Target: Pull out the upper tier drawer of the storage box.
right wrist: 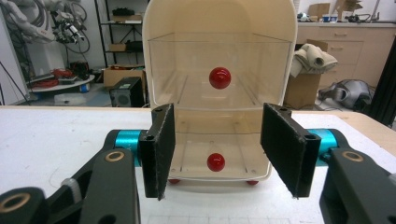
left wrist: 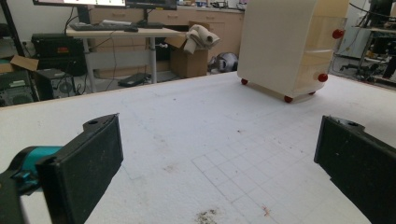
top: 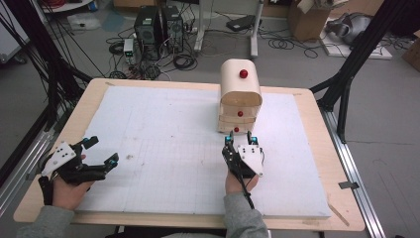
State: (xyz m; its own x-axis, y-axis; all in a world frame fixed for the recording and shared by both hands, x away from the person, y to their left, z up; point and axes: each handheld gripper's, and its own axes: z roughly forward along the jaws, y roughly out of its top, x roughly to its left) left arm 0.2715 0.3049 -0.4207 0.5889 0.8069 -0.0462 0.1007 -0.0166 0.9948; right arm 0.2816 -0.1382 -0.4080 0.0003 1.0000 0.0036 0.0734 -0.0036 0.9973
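White foam-topped table point(top: 163, 148) in cluttered lab (cables, PCs); both tools gape, holding nothing, right tool point(top: 241, 140) facing drawer unit point(top: 240, 94).

The light is bright and even in all three views, like soft room light from above, and the white foam board point(top: 173, 144) looks very pale with hardly any shadows on it. A small dark shadow sits under the drawer cabinet point(right wrist: 219, 70) in the right gripper view, and its clear drawer fronts look a bit shiny and milky. The pictures are a little fuzzy, the black pads point(left wrist: 88, 163) close to the camera look soft, and the far room is hazy.
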